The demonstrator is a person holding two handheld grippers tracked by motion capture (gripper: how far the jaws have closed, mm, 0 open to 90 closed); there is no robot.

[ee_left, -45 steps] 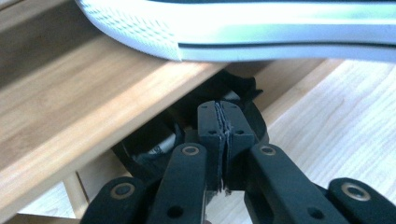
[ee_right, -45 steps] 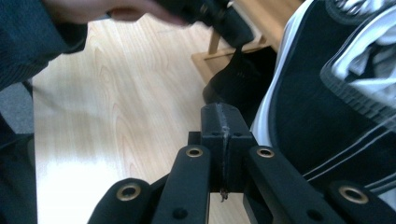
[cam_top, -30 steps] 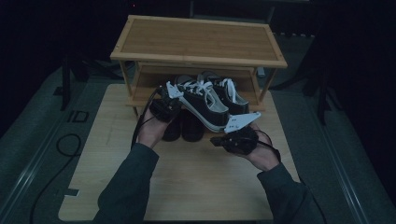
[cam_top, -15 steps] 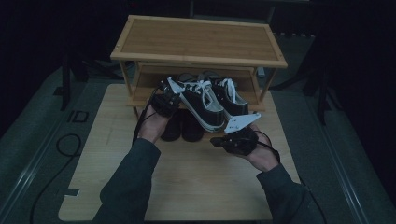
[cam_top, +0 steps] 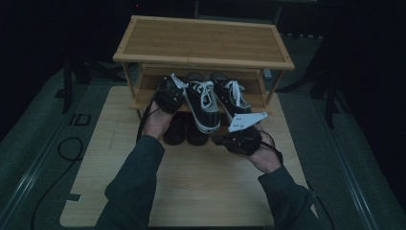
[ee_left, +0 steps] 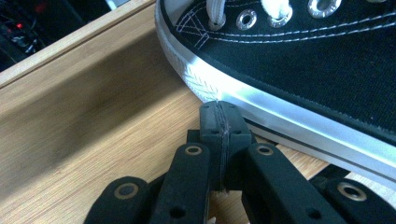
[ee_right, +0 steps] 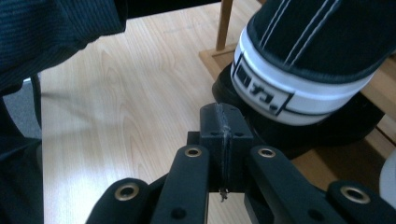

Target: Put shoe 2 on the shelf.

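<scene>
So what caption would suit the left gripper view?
Shut left gripper nudging a black sneaker's white sole on a wooden shelf.

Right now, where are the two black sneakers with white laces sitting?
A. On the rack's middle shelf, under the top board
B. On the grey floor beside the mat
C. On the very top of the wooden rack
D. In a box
A: in the high view both black sneakers rest on the middle shelf of the wooden rack, below its bare top board.
</scene>
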